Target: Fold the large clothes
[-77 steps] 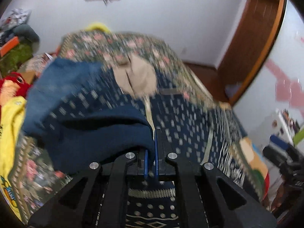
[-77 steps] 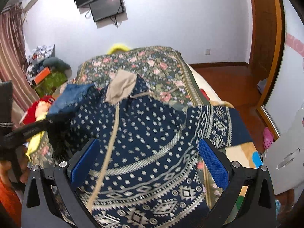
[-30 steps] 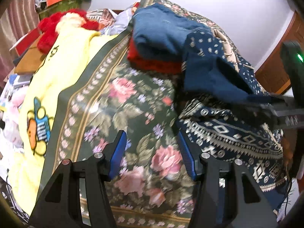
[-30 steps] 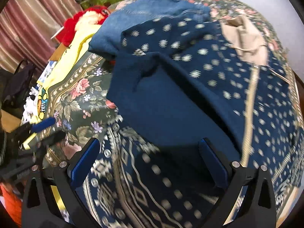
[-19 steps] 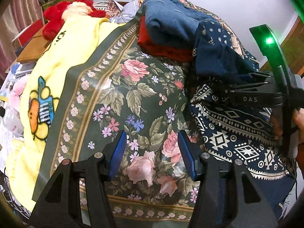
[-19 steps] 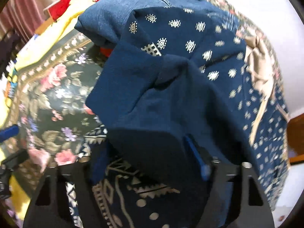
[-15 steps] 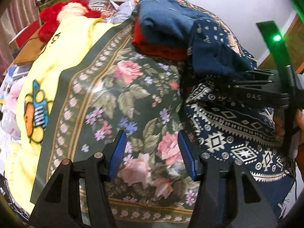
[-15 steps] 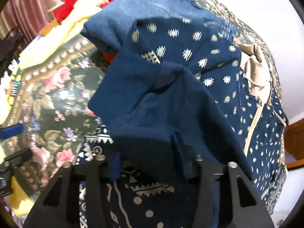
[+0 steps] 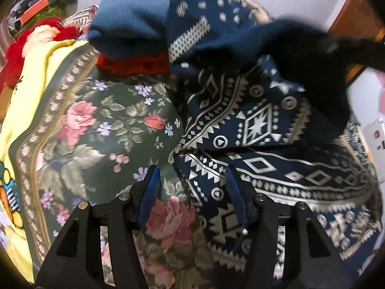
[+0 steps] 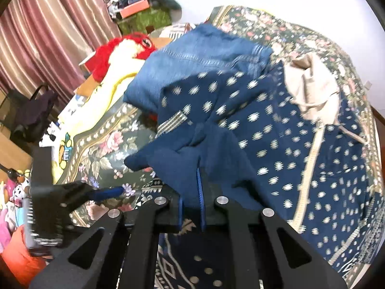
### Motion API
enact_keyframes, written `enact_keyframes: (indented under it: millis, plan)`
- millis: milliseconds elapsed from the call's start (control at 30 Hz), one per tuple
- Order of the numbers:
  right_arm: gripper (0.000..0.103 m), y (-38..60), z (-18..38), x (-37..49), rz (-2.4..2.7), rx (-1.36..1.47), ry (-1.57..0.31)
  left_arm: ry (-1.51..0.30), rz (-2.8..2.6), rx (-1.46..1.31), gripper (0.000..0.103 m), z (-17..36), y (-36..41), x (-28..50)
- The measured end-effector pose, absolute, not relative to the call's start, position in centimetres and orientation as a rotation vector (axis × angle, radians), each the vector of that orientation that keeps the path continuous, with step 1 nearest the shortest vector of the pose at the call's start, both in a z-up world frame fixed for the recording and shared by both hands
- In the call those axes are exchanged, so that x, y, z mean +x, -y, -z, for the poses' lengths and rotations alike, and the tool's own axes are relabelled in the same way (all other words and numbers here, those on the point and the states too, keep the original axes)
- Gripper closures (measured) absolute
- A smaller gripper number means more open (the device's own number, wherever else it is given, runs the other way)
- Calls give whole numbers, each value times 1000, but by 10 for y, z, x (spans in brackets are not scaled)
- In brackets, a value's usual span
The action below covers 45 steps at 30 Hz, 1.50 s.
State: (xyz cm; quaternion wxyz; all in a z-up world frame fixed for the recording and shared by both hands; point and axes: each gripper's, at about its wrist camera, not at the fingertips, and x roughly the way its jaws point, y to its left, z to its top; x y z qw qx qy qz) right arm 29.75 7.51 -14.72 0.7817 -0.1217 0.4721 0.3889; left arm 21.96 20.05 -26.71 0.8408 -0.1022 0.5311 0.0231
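A large navy garment [image 10: 288,144] with pale dots, a geometric hem and a beige hood [image 10: 312,84] lies spread on the bed. My right gripper [image 10: 199,175] is shut on the plain navy sleeve cuff [image 10: 182,149] and holds it a little above the bed. In the left wrist view that gripper is a dark blur [image 9: 312,55] at the upper right. My left gripper [image 9: 192,180] is open low over the bed. The corner of the patterned hem [image 9: 204,168] lies between its fingers, and the pads do not press on it. The left gripper [image 10: 96,192] also shows at the lower left of the right wrist view.
Folded blue jeans [image 10: 204,55] lie on a red garment [image 9: 134,62] beside the sleeve. A floral bedspread [image 9: 96,125] covers the bed, with a yellow blanket [image 9: 36,77] and a red plush toy [image 10: 115,48] on the left. Striped curtains [image 10: 48,24] and clutter stand beyond.
My right gripper went from wide open to shut on the sleeve cuff and rose with it. My left gripper moved right and down from the floral bedspread to the garment's hem corner.
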Motion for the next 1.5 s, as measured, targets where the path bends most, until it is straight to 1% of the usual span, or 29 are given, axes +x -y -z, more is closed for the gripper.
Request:
enact_keyframes:
  millis: [167, 333, 500, 567, 633, 800, 967, 1167, 1400, 1500]
  plan:
    - [95, -43, 115, 315, -807, -157, -958, -1137, -74, -249, 48, 280, -204, 233]
    - [95, 8, 49, 337, -750, -19, -818, -1140, -146, -255, 47, 284, -215, 243]
    - [95, 53, -6, 343, -690, 61, -670, -1089, -232, -211, 47, 276, -219, 250]
    - [95, 68, -18, 343, -676, 94, -634, -1057, -268, -215, 43, 270, -222, 249]
    - [95, 81, -18, 343, -662, 121, -623, -1021, -305, -224, 37, 264, -224, 246]
    - [95, 107, 20, 349, -610, 170, -699, -979, -361, -192, 37, 256, -220, 233]
    - [95, 154, 98, 365, -524, 330, -916, -1012, -376, -229, 37, 267, -220, 229]
    - [95, 195, 178, 365, -401, 363, -1129, -1043, -377, -244, 36, 282, -213, 222]
    - [95, 222, 213, 349, -337, 328, -1203, -1053, -383, -251, 36, 286, -215, 221]
    - [90, 225, 222, 348, -314, 292, -1256, -1059, -382, -238, 35, 285, -211, 220]
